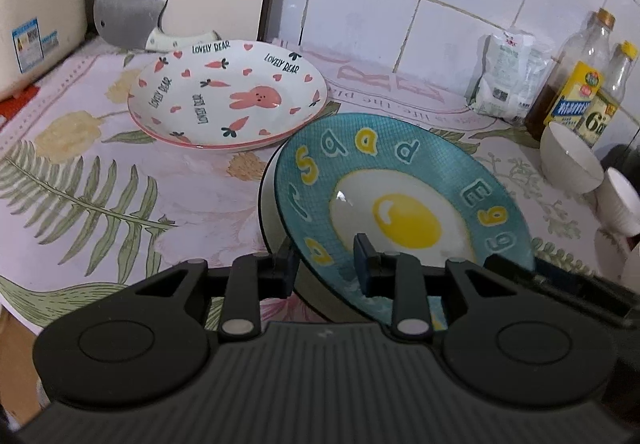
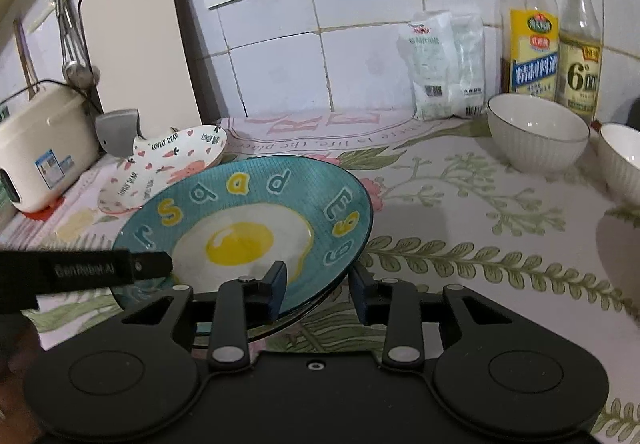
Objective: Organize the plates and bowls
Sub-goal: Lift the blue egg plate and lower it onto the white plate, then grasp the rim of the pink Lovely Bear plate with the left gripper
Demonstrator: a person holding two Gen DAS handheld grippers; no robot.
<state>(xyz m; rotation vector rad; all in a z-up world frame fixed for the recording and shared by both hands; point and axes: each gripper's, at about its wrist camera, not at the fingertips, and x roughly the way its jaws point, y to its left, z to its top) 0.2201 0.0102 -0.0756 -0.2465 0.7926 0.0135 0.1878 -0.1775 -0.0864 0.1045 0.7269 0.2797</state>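
Observation:
A teal plate [image 1: 400,180] [image 2: 240,204] painted with a fried egg and letters lies tilted over another plate, whose pale rim [image 1: 266,204] shows at its left. My left gripper [image 1: 324,270] is shut on the teal plate's near rim, one finger above and one below. My right gripper [image 2: 318,288] straddles the rim on the other side. Its left pad lies over the plate and its right pad stands clear, so it is open. A white bunny plate [image 1: 228,96] [image 2: 160,168] sits on a pink-rimmed plate at the far left. Two white bowls [image 2: 536,132] [image 2: 620,160] stand at the right.
A cleaver [image 1: 124,20] and a cream appliance [image 1: 36,4] sit at the back left, beside a cutting board [image 2: 136,36] that leans on the tiled wall. A white bag [image 2: 440,64] and two bottles [image 2: 528,24] stand at the back right. A floral cloth [image 1: 120,204] covers the counter.

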